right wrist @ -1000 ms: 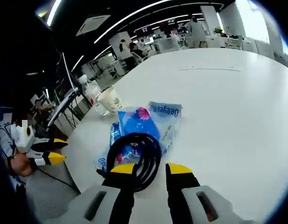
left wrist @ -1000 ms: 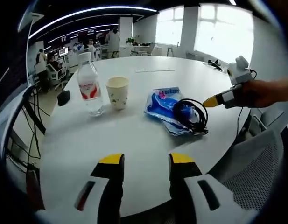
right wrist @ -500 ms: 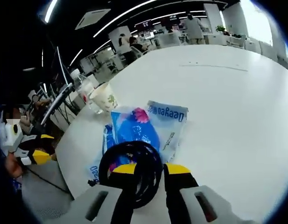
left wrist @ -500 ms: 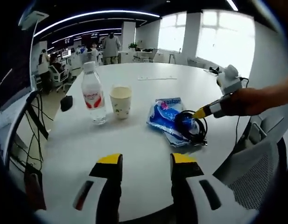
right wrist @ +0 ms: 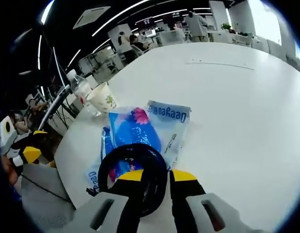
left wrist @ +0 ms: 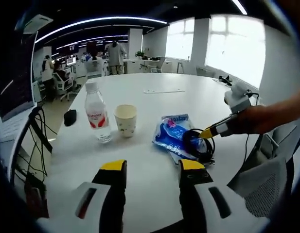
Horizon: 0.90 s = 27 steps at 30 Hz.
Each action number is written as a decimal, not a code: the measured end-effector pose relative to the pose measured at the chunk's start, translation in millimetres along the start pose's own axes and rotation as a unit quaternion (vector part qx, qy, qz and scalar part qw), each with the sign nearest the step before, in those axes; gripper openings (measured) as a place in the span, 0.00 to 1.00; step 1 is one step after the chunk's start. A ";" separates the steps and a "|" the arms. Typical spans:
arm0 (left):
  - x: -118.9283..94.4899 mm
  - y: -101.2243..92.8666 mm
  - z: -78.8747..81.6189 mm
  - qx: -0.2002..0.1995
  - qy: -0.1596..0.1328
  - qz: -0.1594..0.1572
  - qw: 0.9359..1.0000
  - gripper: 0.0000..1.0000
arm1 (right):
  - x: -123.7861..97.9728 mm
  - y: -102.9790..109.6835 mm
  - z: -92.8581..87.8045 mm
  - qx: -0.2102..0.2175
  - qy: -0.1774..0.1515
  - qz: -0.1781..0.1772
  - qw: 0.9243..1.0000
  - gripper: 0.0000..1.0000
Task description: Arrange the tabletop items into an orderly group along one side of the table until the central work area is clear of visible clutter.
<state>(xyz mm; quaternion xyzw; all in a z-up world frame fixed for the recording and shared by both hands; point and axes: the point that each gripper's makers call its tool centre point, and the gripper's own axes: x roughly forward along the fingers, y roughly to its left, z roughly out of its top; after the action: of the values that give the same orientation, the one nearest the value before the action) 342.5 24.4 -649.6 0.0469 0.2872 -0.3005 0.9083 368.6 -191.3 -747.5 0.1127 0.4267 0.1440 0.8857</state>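
A black cable coil [right wrist: 135, 148] lies on a blue plastic packet [right wrist: 136, 127] on the round white table [right wrist: 237, 107]. My right gripper [right wrist: 157, 177] is open and low over the coil, whose near right edge sits between the jaws. Beyond stand a paper cup [right wrist: 102, 98] and a water bottle [right wrist: 81, 90]. In the left gripper view, my left gripper [left wrist: 152, 167] is open and holds nothing, above the table's near edge. Ahead of it are the bottle [left wrist: 97, 114], cup [left wrist: 126, 120], packet [left wrist: 171, 138] and coil [left wrist: 198, 144], with the right gripper [left wrist: 213, 131] coming in from the right.
A small black object [left wrist: 69, 117] lies at the table's left edge, and a thin white strip [left wrist: 161, 91] lies farther back. A grey mesh chair [left wrist: 266, 179] stands at the right. Cables [left wrist: 40, 136] hang at the left. The left gripper [right wrist: 34, 144] shows at the right gripper view's left.
My right gripper has crept forward and down, so the coil's edge now sits deeper between its jaws. The left gripper view has pulled back slightly. Nothing on the table has shifted.
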 end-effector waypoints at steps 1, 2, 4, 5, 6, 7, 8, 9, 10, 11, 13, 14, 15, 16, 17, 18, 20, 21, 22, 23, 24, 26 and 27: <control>-0.2 0.0 0.4 0.001 0.000 0.001 1.000 0.42 | 0.3 0.0 0.3 -0.003 0.001 0.000 1.000 0.18; -0.4 0.2 0.7 0.001 0.000 0.001 1.000 0.42 | 0.6 0.0 0.4 -0.005 0.001 0.000 1.000 0.18; -0.9 2.5 1.7 -0.001 -0.001 0.005 1.000 0.42 | 1.0 -0.1 0.3 -0.005 0.002 0.000 1.000 0.18; -1.5 4.8 2.4 -0.005 -0.003 0.008 1.000 0.42 | 1.3 0.6 0.4 -0.002 0.000 0.001 1.000 0.17; -2.2 7.0 3.5 -0.009 -0.006 0.011 1.000 0.42 | 1.2 1.1 0.4 -0.001 0.000 0.002 1.000 0.16; -3.1 8.5 4.2 -0.012 -0.007 0.014 1.000 0.42 | 1.6 1.8 0.3 0.000 -0.001 0.003 1.000 0.16; -3.7 9.6 5.1 -0.014 -0.009 0.016 1.000 0.42 | 1.7 2.0 0.2 -0.001 0.000 0.002 1.000 0.16; -3.9 10.2 5.3 -0.015 -0.009 0.017 1.000 0.42 | 2.0 1.7 0.0 -0.001 0.002 0.002 1.000 0.16; -4.1 10.5 5.6 -0.015 -0.009 0.018 1.000 0.42 | 1.7 1.9 -0.1 -0.001 0.004 0.003 1.000 0.16; -4.2 11.2 5.8 -0.015 -0.010 0.020 1.000 0.42 | 1.4 1.8 0.3 -0.003 0.005 0.002 1.000 0.15; -4.2 11.8 6.5 -0.016 -0.012 0.022 1.000 0.43 | 2.0 0.2 -0.3 -0.018 0.007 -0.006 1.000 0.13; -4.2 11.8 6.8 -0.016 -0.012 0.023 1.000 0.43 | 1.2 0.1 -0.6 -0.019 0.007 -0.007 1.000 0.12; -4.5 11.8 7.3 -0.017 -0.013 0.024 0.999 0.43 | 0.0 0.0 -0.5 -0.021 0.006 -0.008 1.000 0.11; -4.6 11.8 7.7 -0.017 -0.014 0.024 0.999 0.43 | -2.3 -1.1 -1.4 -0.026 0.006 -0.013 1.000 0.11; -5.1 11.6 7.9 -0.019 -0.014 0.025 0.999 0.43 | -3.8 -1.9 -2.1 -0.028 0.006 -0.016 0.999 0.10; -5.1 11.6 7.8 -0.020 -0.014 0.025 0.999 0.43 | -6.6 -3.2 -2.7 -0.029 0.004 -0.019 0.999 0.10; -4.9 11.2 6.6 -0.022 -0.013 0.026 0.999 0.43 | -11.0 -3.4 -1.2 -0.021 -0.007 -0.017 1.000 0.09; -4.7 10.8 6.0 -0.024 -0.013 0.026 0.999 0.43 | -14.8 -0.9 1.0 -0.018 -0.020 -0.008 1.000 0.09; -4.4 10.2 5.1 -0.026 -0.012 0.026 0.999 0.43 | -19.0 -0.4 2.4 -0.015 -0.029 -0.008 0.999 0.08; -4.1 9.5 4.5 -0.027 -0.012 0.026 0.999 0.43 | -23.8 -1.1 3.2 -0.011 -0.040 -0.013 0.999 0.08; -3.8 8.2 3.9 -0.029 -0.011 0.027 0.999 0.43 | -26.3 -1.6 2.1 -0.013 -0.044 -0.014 0.999 0.08; -3.0 5.3 3.2 -0.032 -0.012 0.025 0.999 0.43 | -34.1 -1.6 2.3 -0.004 -0.055 -0.016 0.998 0.08; -2.9 3.4 3.6 -0.032 -0.012 0.025 0.999 0.43 | -37.1 -1.1 3.2 -0.002 -0.060 -0.015 0.998 0.08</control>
<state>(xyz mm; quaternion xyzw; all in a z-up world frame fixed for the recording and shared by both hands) 344.3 27.7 -645.4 0.0212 0.2842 -0.2691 0.9200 349.3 -205.6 -719.0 0.1128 0.3743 0.1249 0.9119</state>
